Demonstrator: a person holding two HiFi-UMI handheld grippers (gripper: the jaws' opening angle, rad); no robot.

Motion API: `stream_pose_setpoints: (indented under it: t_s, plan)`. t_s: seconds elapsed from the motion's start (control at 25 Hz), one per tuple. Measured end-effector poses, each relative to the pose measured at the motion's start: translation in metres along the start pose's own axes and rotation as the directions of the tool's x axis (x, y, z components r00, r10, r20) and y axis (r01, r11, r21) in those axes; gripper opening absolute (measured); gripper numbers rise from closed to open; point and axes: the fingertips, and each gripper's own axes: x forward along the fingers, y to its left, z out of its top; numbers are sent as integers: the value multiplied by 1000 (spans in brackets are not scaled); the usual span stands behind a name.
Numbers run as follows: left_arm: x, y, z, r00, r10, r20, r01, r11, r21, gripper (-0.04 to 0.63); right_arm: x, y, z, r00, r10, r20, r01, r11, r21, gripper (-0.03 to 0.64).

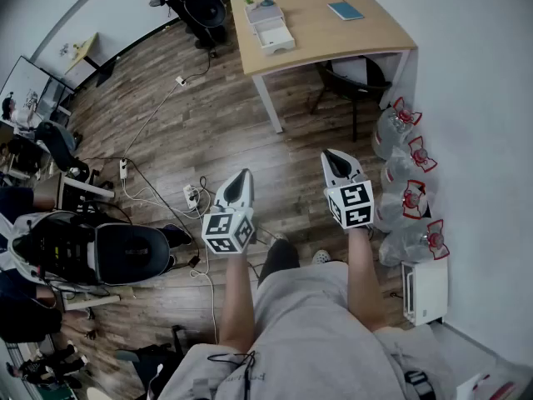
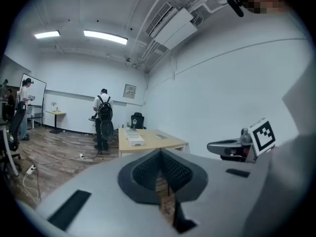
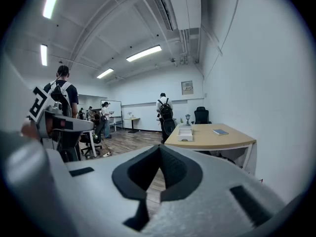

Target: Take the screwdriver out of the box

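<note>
Head view puts the box (image 1: 275, 36) on the table (image 1: 366, 32), at its left end — screwdriver too small to make out — while left gripper (image 1: 241, 177) and right gripper (image 1: 333, 158) hang well short of the table, closed and empty, presumably since nothing is in reach.

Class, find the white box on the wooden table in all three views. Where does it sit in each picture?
Head view: white box at top centre, on the table's left part.
Left gripper view: the box is small, left of centre, at mid height.
Right gripper view: the box is just right of centre.
Shared landmark: the wooden table under it.
</note>
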Motion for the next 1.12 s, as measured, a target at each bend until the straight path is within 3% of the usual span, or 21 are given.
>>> stream_pose_setpoints:
  t_s: [0.2, 0.32, 0.48, 0.6, 0.8, 0.88, 1.12]
  plan:
    - [-5, 7, 0, 1000, 22, -1, -22, 1000, 16, 3, -11, -8, 1, 999, -31, 23, 31, 999, 28, -2]
    - [-16, 39, 0, 994, 106, -8, -106, 994, 8, 3, -22, -18, 0, 998, -40, 53, 35, 996, 80, 0]
    - [-22, 67, -2, 983, 181, -13, -181, 983, -36, 3, -31, -36, -20, 999, -29, 23, 26, 993, 119, 2]
    - [-13, 70, -5, 985, 172, -10, -173, 984, -42, 5, -18, -53, -29, 999, -47, 17, 44, 987, 155, 3]
    - [8, 68, -5, 986, 164, -6, -164, 986, 10, 6, 13, -57, -39, 1000, -28, -13, 30, 988, 152, 8]
    - [20, 74, -3, 988, 156, -6, -156, 988, 20, 45, 28, -54, -36, 1000, -9, -25, 13, 990, 137, 62]
    - [83, 107, 10, 993, 118, 15, -117, 993, -28, 101, 76, -74, -7, 999, -29, -37, 31, 998, 51, 87]
